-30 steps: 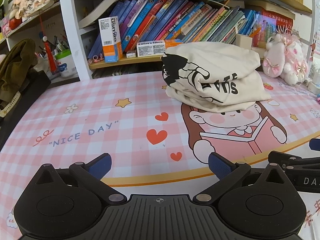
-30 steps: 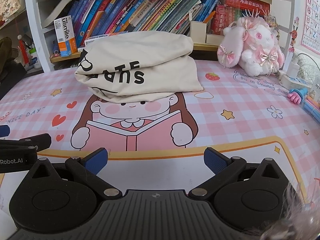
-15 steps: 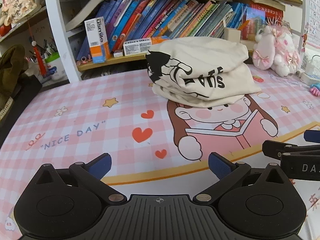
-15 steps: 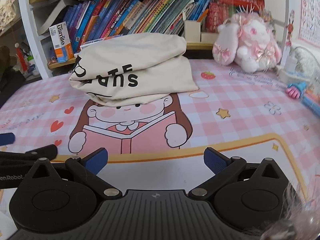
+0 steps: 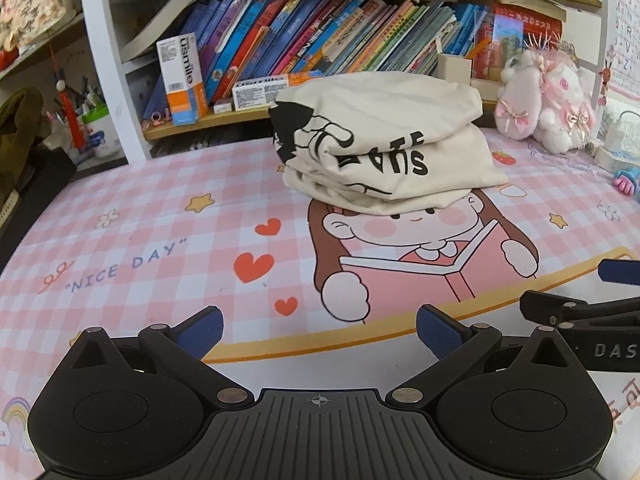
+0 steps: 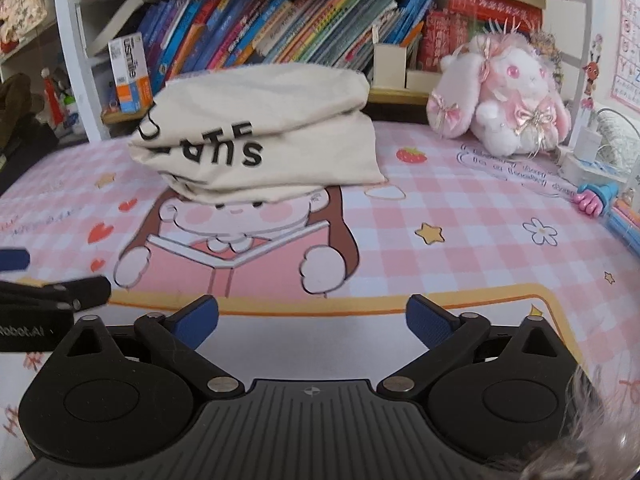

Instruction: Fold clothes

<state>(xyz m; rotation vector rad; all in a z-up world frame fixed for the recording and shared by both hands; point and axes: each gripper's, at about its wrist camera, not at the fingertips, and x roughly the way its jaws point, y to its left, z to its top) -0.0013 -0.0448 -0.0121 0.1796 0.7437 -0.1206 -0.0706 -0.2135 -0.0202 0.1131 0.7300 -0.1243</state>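
A cream shirt with black print (image 5: 384, 148) lies folded in a thick bundle on the pink checked table mat (image 5: 140, 220), near the bookshelf; it also shows in the right wrist view (image 6: 264, 136). My left gripper (image 5: 320, 330) is open and empty, low over the mat's front edge, well short of the shirt. My right gripper (image 6: 312, 320) is open and empty, beside it to the right. Each gripper's fingers show at the edge of the other's view.
A bookshelf with leaning books (image 5: 320, 40) stands right behind the shirt. A pink plush rabbit (image 6: 508, 96) sits at the back right, with small toys (image 6: 596, 200) at the right edge. Dark clothing (image 5: 20, 132) lies at the far left.
Both grippers have swung a little to the right, so the folded shirt sits more central in the left view. The shirt has not moved. Both grippers stay open.
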